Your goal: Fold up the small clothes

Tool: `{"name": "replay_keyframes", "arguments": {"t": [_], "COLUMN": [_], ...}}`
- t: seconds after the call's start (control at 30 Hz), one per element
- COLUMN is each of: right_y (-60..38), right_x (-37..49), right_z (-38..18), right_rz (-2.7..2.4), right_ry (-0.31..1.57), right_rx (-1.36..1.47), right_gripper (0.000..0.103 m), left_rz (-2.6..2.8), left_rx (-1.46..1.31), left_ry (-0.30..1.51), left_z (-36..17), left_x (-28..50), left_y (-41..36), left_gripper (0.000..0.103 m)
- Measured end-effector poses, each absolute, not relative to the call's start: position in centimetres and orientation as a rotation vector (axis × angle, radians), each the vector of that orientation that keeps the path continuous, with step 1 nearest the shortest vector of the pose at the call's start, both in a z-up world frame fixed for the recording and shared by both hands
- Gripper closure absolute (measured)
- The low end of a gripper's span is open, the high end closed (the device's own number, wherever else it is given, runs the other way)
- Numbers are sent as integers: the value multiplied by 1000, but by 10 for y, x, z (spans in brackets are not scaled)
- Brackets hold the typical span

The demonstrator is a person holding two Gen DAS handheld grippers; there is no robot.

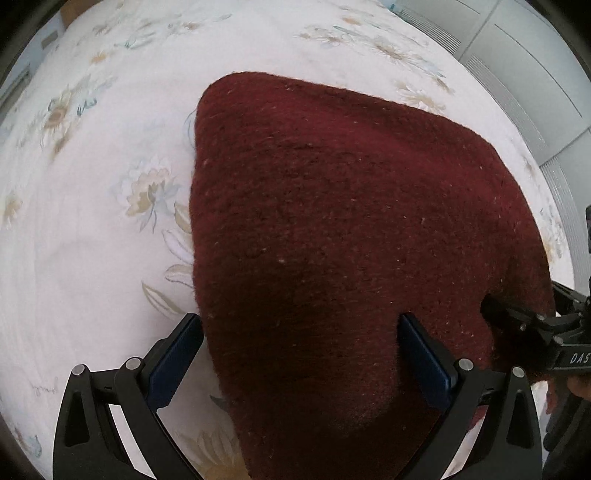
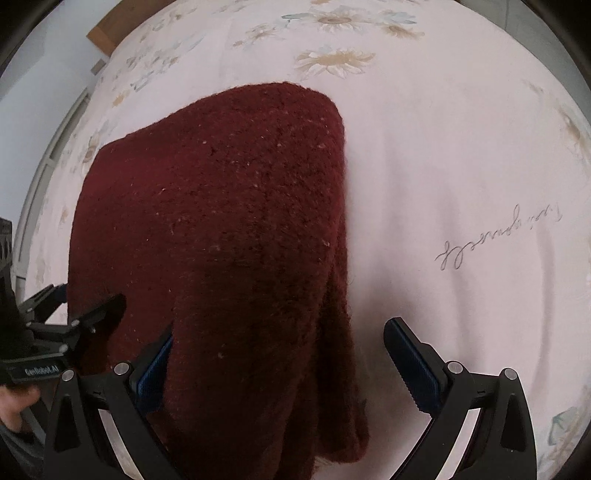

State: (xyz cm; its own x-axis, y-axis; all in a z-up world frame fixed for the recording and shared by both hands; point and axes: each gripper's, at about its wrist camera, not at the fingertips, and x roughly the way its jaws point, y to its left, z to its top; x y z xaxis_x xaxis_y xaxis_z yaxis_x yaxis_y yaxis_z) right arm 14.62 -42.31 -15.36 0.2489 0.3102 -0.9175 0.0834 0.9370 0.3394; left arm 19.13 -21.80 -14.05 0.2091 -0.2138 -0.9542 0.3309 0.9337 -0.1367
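Note:
A dark red knitted garment (image 1: 332, 221) lies folded on a white floral bedsheet (image 1: 92, 221); it also shows in the right wrist view (image 2: 221, 221). My left gripper (image 1: 301, 332) is open, its fingers straddling the garment's near left edge. My right gripper (image 2: 280, 339) is open over the garment's near right edge, with its left finger partly hidden behind the cloth. Each gripper shows at the other view's side: the right one (image 1: 524, 325) and the left one (image 2: 74, 325).
The sheet (image 2: 461, 166) stretches wide around the garment, with flower prints and a script print (image 2: 498, 236). White cabinet doors (image 1: 535, 74) stand beyond the bed's far right. A wooden piece (image 2: 110, 26) shows beyond the far edge.

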Motion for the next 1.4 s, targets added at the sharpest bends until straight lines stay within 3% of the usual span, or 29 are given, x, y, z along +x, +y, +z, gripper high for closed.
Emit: {"name": "replay_keyframes", "arguments": {"t": [0.13,0.23,0.3,0.37,0.5,0.6,0.87,1.0,1.27,1.4], "right_y": [-425,-422,-420,-418,-402,-392,-331,-291,-241,-251], "right_x": [147,147,148,148,145,142,149,158,160,156], "right_z": [-158,-158,-158,-154,-132,-106,-35,-34,-99,-118], "right_rz": [212,208,216,220,192,181,287,339,314,289], "right_ry": [1321,1322,1323,1313,1276,1230,1102,1097,1209,1209], "right_rx": [456,447,470,458,362,328,261,251,129,146], "right_gripper": [27,32,43,51,63,66,66,66,65,56], "left_rz": [-397,-422,-427,-437,-476,-515,-520,-465,-395,-356], "left_rx": [95,63,66,56,40,50,0,4,-19,-27], "left_ry": [1313,1315,1312,1317,1322,1288,1163,1130,1236,1215], "left_z": [-143,-145,-145,-145,-133,-110,-41,-26,-90,-113], "left_x": [193,194,194,198,203,202,200,201,195,188], "left_y": [-218,-216,-216,-218,-215,-210,-133,-87,-42,-36], "left_gripper": [3,10,13,20,46,56,57,56,56,49]}}
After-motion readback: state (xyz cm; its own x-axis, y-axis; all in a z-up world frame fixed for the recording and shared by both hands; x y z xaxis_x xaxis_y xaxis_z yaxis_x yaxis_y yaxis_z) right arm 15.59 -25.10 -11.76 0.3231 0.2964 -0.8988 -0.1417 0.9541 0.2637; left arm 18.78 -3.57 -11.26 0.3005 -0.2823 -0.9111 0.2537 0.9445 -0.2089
